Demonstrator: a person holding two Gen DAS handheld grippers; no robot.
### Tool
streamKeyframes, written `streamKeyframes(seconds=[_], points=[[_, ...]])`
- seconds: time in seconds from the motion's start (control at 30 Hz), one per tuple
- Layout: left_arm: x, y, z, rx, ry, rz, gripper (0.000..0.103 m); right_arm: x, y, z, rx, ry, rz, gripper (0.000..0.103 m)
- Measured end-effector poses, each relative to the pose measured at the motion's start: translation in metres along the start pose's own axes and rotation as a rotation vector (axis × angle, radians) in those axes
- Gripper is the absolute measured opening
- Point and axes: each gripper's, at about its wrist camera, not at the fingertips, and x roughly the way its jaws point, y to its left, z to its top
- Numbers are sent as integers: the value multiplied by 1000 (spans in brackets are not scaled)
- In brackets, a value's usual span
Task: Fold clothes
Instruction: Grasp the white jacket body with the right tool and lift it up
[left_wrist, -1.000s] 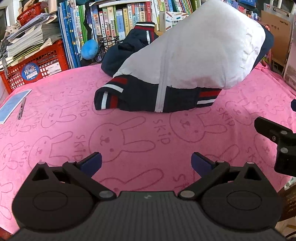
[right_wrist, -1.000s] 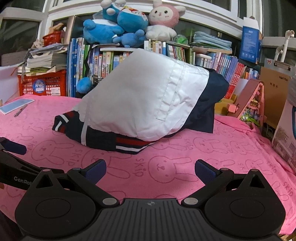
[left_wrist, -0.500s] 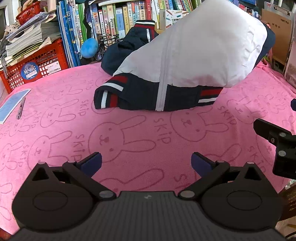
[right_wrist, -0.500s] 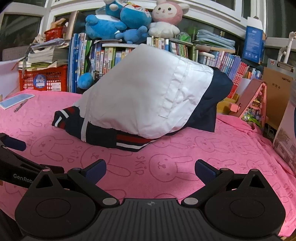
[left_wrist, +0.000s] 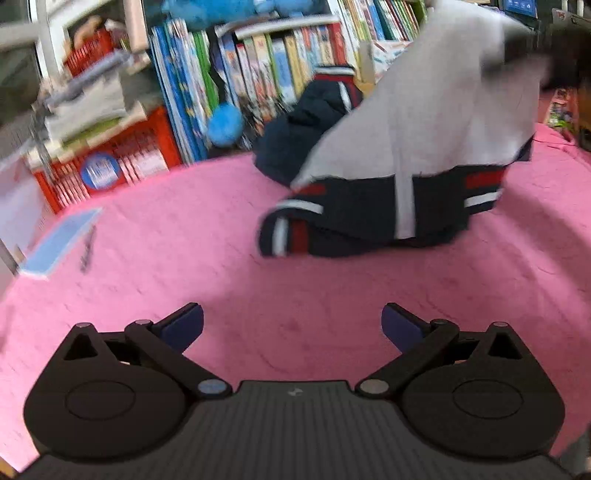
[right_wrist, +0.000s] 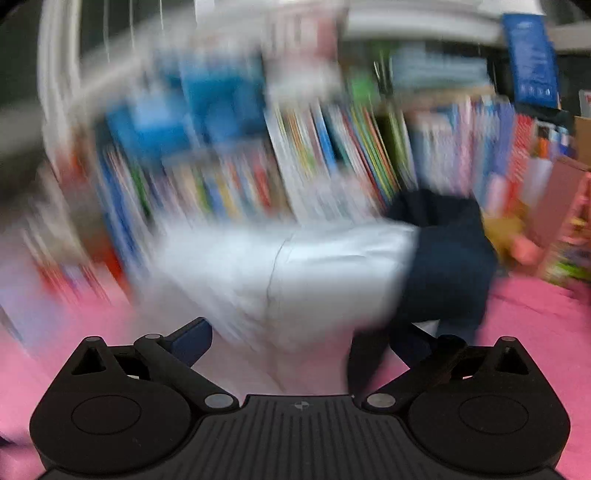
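Pink towel (left_wrist: 207, 240); seemingly one jacket (left_wrist: 417, 147).

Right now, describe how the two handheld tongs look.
Both match: left tongs and right tongs have a ribbed dark-grey body, two round black discs, black linkage bars with silver pivots and dark-blue pads. A small white logo marks each body. No cables or sleeves show.

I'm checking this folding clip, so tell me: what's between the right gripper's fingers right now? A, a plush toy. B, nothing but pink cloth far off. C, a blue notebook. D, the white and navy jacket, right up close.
D: in the blurred right wrist view the jacket fills the gap at the open right gripper, whose fingers are spread and not closed on it.
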Motion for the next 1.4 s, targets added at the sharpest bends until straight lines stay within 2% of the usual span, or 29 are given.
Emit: streamKeyframes(seconds=[0.03,0.1,0.23,0.3,0.4,0.5,0.53,0.6,0.67,0.73,0.77,0.8,0.9,1.0,1.13,1.27,1.3,1.33,1.4], points=[[4,1,3,3,-20,13,103,2,-4,13,37,-29,28,103],[16,2,11,10,-50,30,103,0,-11,10,63,-22,14,103],[43,0,24,40,-57,65,103,1,-6,-25,-89,132,-111,103],[53,2,30,47,-62,82,103,-4,-2,-49,-191,179,-116,103],[59,3,36,44,-69,92,103,1,14,-80,-332,306,-114,103],[55,3,38,46,-83,81,103,25,32,-100,-442,412,-111,103],[53,3,38,47,-88,77,103,36,34,-95,-457,412,-130,103],[50,3,39,49,-97,70,103,54,34,-67,-435,330,-179,103],[46,3,34,66,-99,68,103,61,24,-26,-259,199,-182,103],[46,4,30,75,-95,69,103,57,6,1,-12,94,-123,103],[48,5,29,72,-89,72,103,53,-1,6,70,69,-57,103],[50,7,28,69,-82,74,103,48,-4,5,100,58,-6,103],[56,10,26,60,-68,79,103,35,12,-19,-84,115,-56,103],[59,11,26,52,-63,80,103,33,38,-56,-372,250,-95,103],[61,13,24,43,-58,80,103,41,56,-87,-546,319,-141,103],[59,17,23,31,-54,83,103,66,77,-96,-676,324,-176,103],[59,19,22,26,-52,86,103,69,81,-91,-672,298,-198,103],[58,21,21,22,-50,90,103,72,84,-86,-662,270,-220,103],[59,25,21,14,-49,100,103,65,71,-57,-508,181,-240,103]])
